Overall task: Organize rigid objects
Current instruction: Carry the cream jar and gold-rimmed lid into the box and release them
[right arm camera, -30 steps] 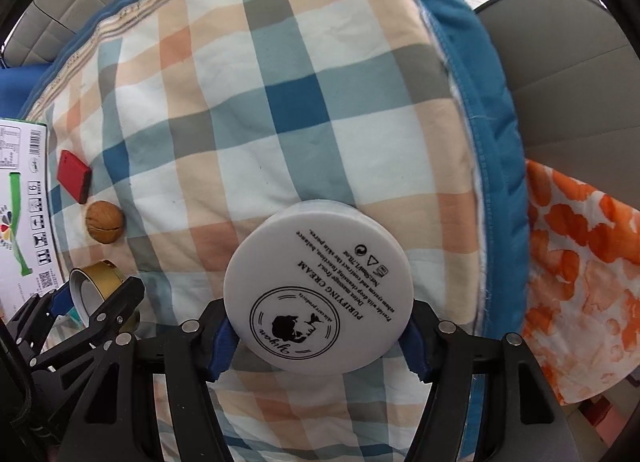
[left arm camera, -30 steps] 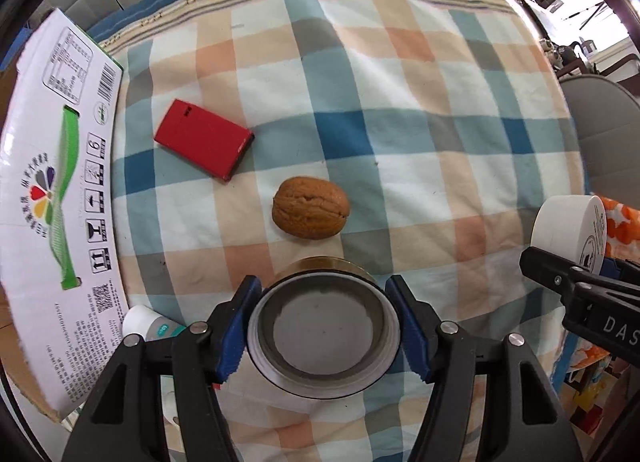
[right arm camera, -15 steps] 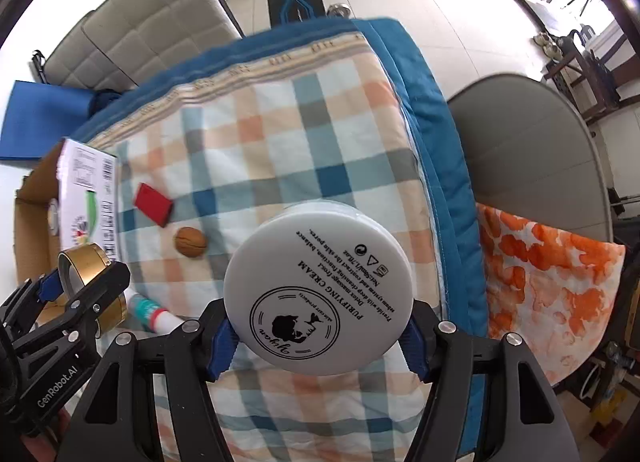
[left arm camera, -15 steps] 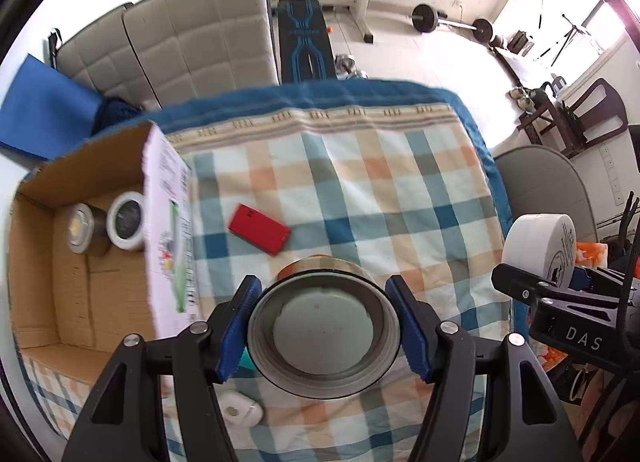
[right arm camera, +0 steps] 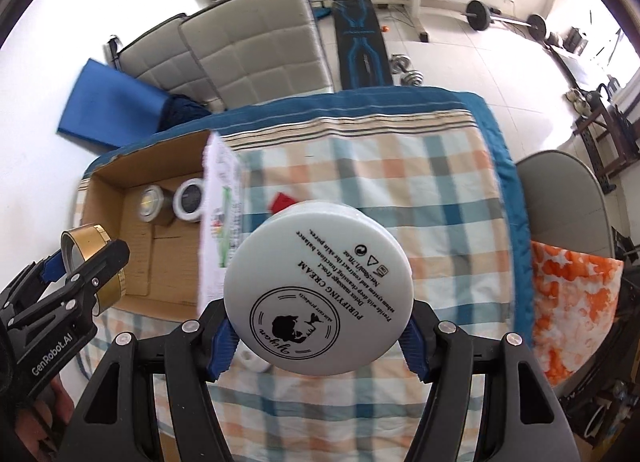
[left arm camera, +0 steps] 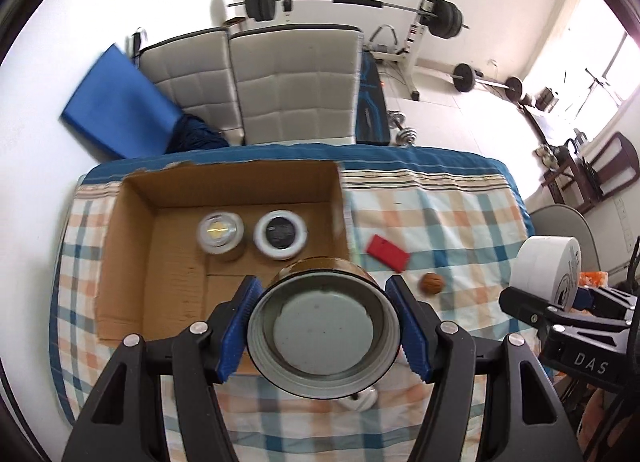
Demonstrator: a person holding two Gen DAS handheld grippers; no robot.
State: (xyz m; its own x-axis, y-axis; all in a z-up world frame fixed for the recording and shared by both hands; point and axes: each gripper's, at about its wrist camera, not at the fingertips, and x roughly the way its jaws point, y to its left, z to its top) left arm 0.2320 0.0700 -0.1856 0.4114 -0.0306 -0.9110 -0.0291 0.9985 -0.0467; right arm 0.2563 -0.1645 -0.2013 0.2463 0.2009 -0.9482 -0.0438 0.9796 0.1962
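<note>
Left gripper clamps a round gold tin; right gripper clamps a smooth white jar (printed base). Cardboard box at ten o'clock.

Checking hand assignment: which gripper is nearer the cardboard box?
Left. The left gripper, holding the gold jar, hangs over the box; the right gripper is over the cloth beside it.

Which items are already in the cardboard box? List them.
Two round jars sit inside the box; nothing else shows on the visible floor.
</note>
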